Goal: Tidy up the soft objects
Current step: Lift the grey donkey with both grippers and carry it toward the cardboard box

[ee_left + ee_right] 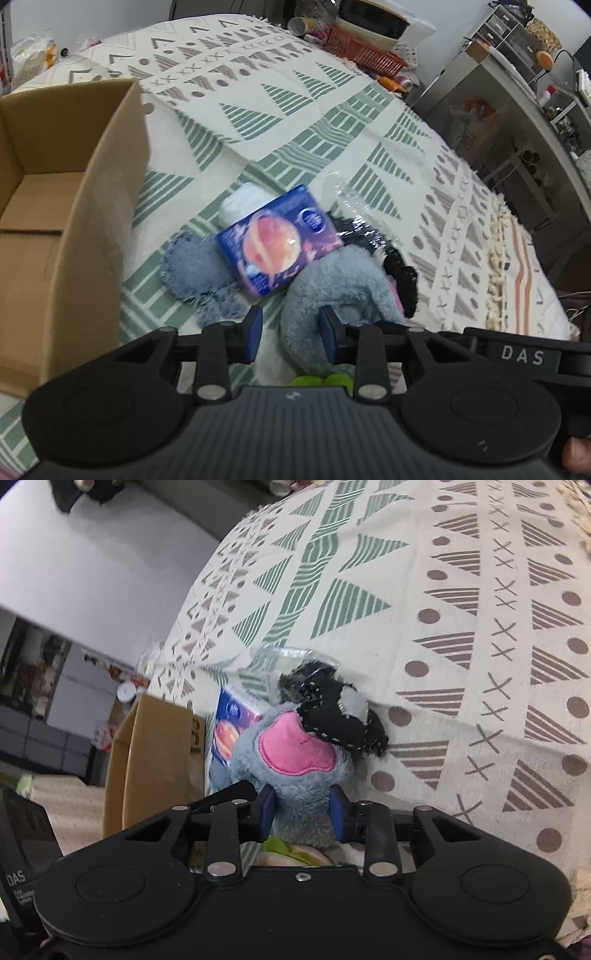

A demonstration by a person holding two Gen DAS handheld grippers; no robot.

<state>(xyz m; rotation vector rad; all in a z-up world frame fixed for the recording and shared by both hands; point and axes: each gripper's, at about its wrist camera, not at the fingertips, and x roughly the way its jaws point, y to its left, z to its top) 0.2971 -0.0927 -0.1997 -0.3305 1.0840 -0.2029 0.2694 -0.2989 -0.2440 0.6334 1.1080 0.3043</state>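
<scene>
A grey-blue plush toy [332, 284] with a pink ear patch [295, 749] and black stitched parts [336, 716] lies on the patterned bed cover [280, 122]. My left gripper [291, 334] has its jaws around one fuzzy limb of it. My right gripper [303, 814] is shut on the plush body. A blue tissue pack [279, 240] with an orange planet rests on the plush, on a blue denim scrap [199, 269] and on a white soft roll [240, 203]. An open cardboard box [55, 206] stands to the left; it also shows in the right wrist view [155, 760].
Clear crinkled plastic [351, 206] lies behind the plush. An orange basket [362, 48] with bowls sits at the far end of the bed. A metal shelf unit [517, 122] stands beyond the bed's right edge. A green item [321, 380] shows under the left gripper.
</scene>
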